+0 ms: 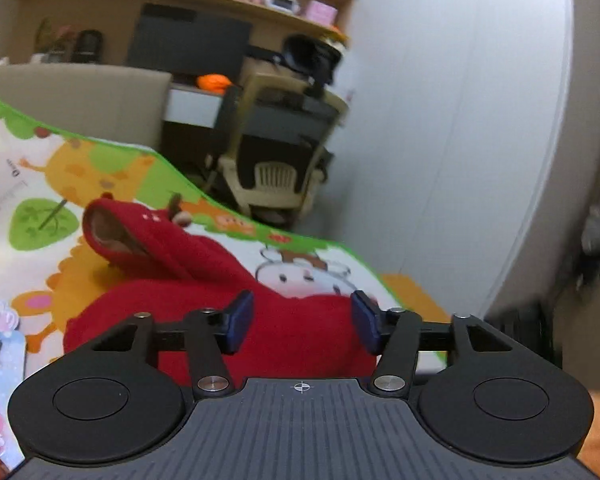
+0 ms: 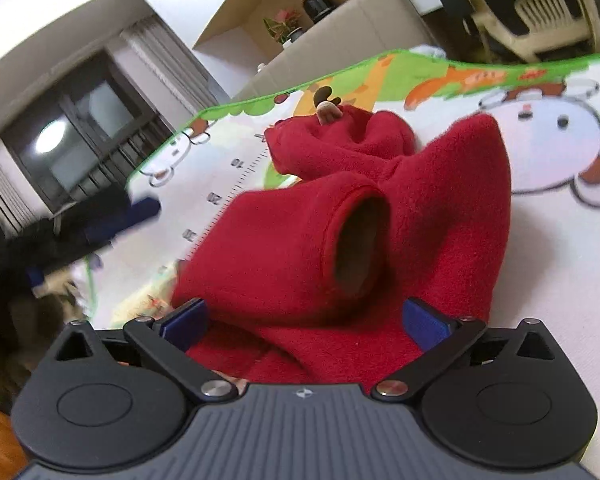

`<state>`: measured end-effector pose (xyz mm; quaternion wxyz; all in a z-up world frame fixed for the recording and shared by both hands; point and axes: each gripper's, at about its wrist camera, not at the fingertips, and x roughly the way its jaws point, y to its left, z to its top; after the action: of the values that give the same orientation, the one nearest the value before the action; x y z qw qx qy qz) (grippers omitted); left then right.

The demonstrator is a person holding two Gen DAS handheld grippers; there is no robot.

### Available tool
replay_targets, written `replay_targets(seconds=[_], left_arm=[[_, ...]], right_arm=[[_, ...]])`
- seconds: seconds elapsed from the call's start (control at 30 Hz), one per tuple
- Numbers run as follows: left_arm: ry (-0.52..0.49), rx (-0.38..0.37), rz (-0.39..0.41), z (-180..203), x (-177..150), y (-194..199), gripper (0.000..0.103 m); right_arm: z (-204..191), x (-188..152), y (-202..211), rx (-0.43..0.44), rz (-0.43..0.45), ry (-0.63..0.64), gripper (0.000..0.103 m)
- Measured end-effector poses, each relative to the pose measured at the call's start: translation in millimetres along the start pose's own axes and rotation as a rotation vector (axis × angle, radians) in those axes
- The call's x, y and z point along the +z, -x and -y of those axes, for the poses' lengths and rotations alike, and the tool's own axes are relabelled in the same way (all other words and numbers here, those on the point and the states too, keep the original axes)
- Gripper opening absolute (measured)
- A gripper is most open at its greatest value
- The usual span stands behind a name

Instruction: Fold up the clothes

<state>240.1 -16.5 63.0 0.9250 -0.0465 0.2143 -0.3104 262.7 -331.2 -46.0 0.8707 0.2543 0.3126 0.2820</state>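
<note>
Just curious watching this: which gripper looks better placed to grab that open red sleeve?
Probably the right gripper: the sleeve cuff opens just ahead of its open jaws. The left gripper faces the red garment body.

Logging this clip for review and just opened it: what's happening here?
A person holds two sets of tongs over a red fleece garment lying crumpled on a cartoon play mat. The left tongs and right tongs are both open, fabric showing between their pads, nothing gripped. A sleeve opening faces the right camera, and the hood lies at the far end. No fold looks made yet.
</note>
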Motion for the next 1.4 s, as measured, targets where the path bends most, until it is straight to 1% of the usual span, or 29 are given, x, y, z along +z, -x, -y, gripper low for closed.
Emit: replay_targets(seconds=[0.03, 0.1, 0.17, 0.2, 0.3, 0.37, 0.4, 0.47, 0.5, 0.53, 0.57, 0.6, 0.63, 0.7, 0.77, 0.83, 0.9, 0.93, 0.97, 1.0, 1.03, 1.07, 1.1, 1.13, 1.17, 1.23, 1.27, 1.37, 1.4], left_arm=[[-0.002, 0.023, -0.002, -4, -1, 3, 0.085], [-0.002, 0.075, -0.006, -14, -3, 9, 0.092], [0.025, 0.128, -0.035, -27, -10, 14, 0.094], [0.044, 0.147, -0.055, -34, -14, 16, 0.094], [0.073, 0.146, -0.087, -52, -24, 23, 0.096], [0.078, 0.137, -0.101, -60, -30, 29, 0.097], [0.081, 0.133, -0.107, -64, -34, 31, 0.097], [0.093, 0.124, -0.098, -69, -35, 38, 0.097], [0.101, 0.117, -0.09, -70, -34, 41, 0.098], [0.11, 0.106, -0.079, -70, -32, 43, 0.099], [0.109, 0.103, -0.073, -69, -29, 44, 0.099], [0.107, 0.103, -0.069, -68, -25, 46, 0.1], [0.104, 0.102, -0.065, -67, -22, 47, 0.1], [0.076, 0.121, -0.026, -64, -13, 55, 0.101], [0.036, 0.145, 0.055, -60, -3, 70, 0.102], [-0.006, 0.17, 0.131, -55, 6, 82, 0.103], [-0.049, 0.221, 0.166, -51, 13, 88, 0.103], [-0.078, 0.269, 0.161, -48, 15, 86, 0.103], [-0.107, 0.321, 0.145, -46, 17, 84, 0.103], [-0.143, 0.381, 0.122, -44, 17, 81, 0.103], [-0.18, 0.442, 0.097, -42, 17, 79, 0.103], [-0.211, 0.489, 0.079, -41, 15, 79, 0.103], [-0.234, 0.519, 0.062, -40, 14, 80, 0.103], [-0.246, 0.527, 0.035, -39, 13, 83, 0.103], [-0.248, 0.516, 0.007, -38, 10, 88, 0.103], [-0.248, 0.479, -0.057, -36, 2, 97, 0.103], [-0.249, 0.456, -0.092, -36, -3, 99, 0.103], [-0.265, 0.384, -0.189, -30, -29, 107, 0.103], [-0.277, 0.366, -0.207, -26, -38, 112, 0.103]], right_arm=[[1, 0, 0, 0.015, -0.001, -0.007, 0.103], [1, 0, 0, 0.032, -0.001, 0.003, 0.103], [-2, 0, 3, 0.013, 0.012, 0.009, 0.103], [-7, 0, 8, -0.018, 0.032, 0.022, 0.103], [-32, 1, 31, -0.085, 0.145, 0.134, 0.101], [-43, 7, 36, -0.13, 0.187, 0.179, 0.087], [-47, 11, 35, -0.15, 0.193, 0.189, 0.077], [-47, 20, 21, -0.197, 0.164, 0.187, 0.069], [-46, 23, 11, -0.223, 0.139, 0.185, 0.06], [-43, 25, -1, -0.246, 0.11, 0.181, 0.045], [-40, 26, -14, -0.258, 0.078, 0.174, 0.035], [-36, 26, -27, -0.252, 0.044, 0.157, 0.012], [-33, 26, -35, -0.24, 0.02, 0.138, 0.009], [-36, 27, -33, -0.233, 0.046, 0.123, 0.008], [-44, 33, -9, -0.232, 0.14, 0.147, 0.008], [-41, 30, 6, -0.275, 0.138, 0.163, 0.008], [-36, 26, 18, -0.323, 0.121, 0.177, 0.008], [-34, 23, 25, -0.347, 0.112, 0.184, 0.008], [-32, 21, 31, -0.372, 0.103, 0.191, 0.009], [-25, 15, 27, -0.386, 0.066, 0.185, 0.013], [-18, 8, 20, -0.395, 0.018, 0.174, 0.013], [-16, 5, 18, -0.398, 0.011, 0.177, 0.013], [-16, 3, 18, -0.398, 0.017, 0.185, 0.013], [-17, 1, 18, -0.399, 0.024, 0.192, 0.016], [-21, 1, 21, -0.4, 0.035, 0.202, 0.02], [-33, 1, 33, -0.396, 0.065, 0.235, 0.05], [-40, 0, 39, -0.4, 0.08, 0.257, 0.054], [-62, -10, 61, -0.425, 0.103, 0.365, 0.056], [-68, -16, 70, -0.435, 0.099, 0.402, 0.059]])
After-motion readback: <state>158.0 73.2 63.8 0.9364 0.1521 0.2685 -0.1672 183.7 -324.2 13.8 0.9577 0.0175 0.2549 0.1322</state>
